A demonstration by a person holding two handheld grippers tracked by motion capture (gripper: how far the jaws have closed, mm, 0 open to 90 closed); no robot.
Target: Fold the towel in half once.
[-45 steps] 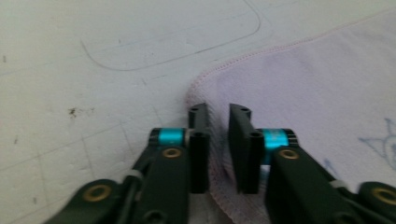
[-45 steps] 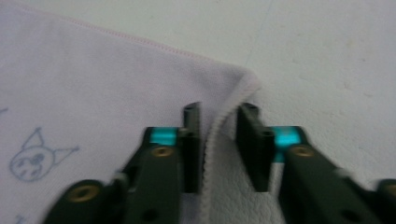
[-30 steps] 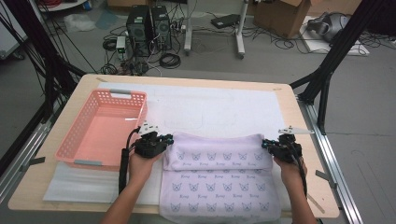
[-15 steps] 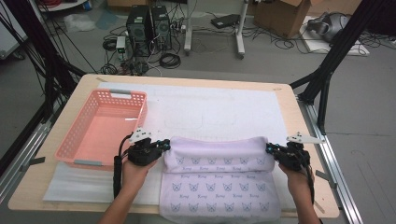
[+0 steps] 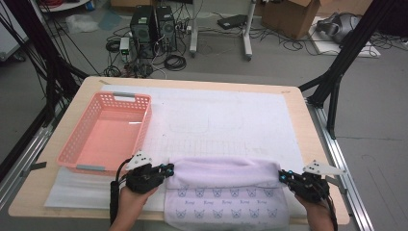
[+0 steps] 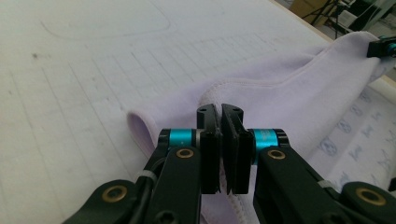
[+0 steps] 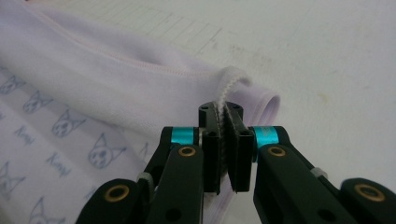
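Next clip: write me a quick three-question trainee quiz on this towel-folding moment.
1. True or false: the left gripper is shut on the towel.
2. The pink basket is: A) full of cloth, B) empty, C) upside down.
3. Fill in: the towel's print shows small ____ faces.

Key
1. True; the right gripper pinches the opposite edge too.
2. B.
3. Cat.
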